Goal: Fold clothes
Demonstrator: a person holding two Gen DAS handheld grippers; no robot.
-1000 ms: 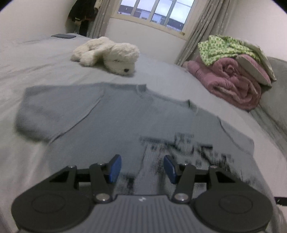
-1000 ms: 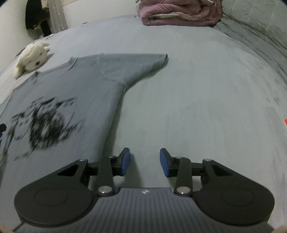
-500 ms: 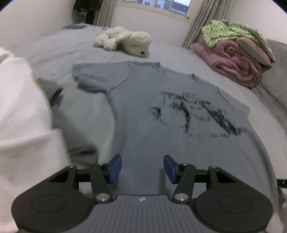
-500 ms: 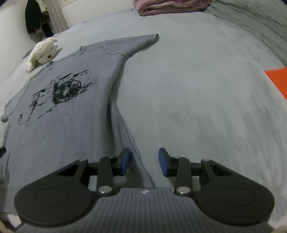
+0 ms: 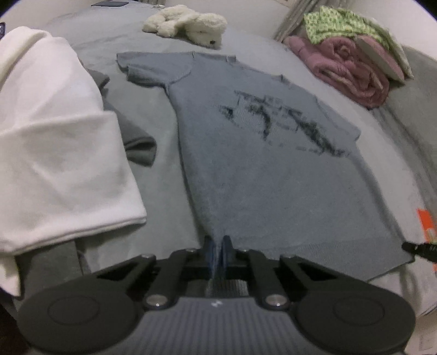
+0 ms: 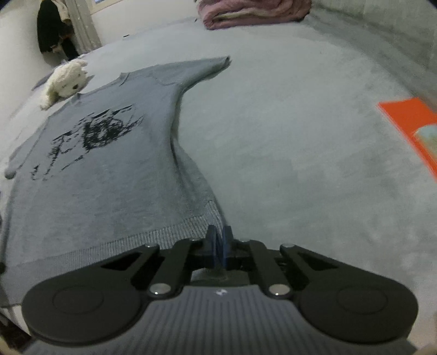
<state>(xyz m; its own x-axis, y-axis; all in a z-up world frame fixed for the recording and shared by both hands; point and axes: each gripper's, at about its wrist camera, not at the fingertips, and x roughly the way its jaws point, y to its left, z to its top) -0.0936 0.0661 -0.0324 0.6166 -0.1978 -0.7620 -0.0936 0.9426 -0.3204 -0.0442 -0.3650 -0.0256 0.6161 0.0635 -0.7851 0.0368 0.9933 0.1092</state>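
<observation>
A grey-blue short-sleeved T-shirt with a black print lies flat on the grey bed, collar at the far end. My left gripper is shut on the shirt's near left hem corner. In the right wrist view the same T-shirt stretches away to the left, and my right gripper is shut on its near right hem corner, at the ribbed band. The tip of the right gripper shows at the right edge of the left wrist view.
A white garment and a dark grey one lie left of the shirt. A white plush dog sits beyond the collar. Pink and green bedding is piled at the far right. An orange flat object lies on the bed to the right.
Both grippers drew back from over the shirt's body to its hem. Each was open before and has now shut on a hem corner.
</observation>
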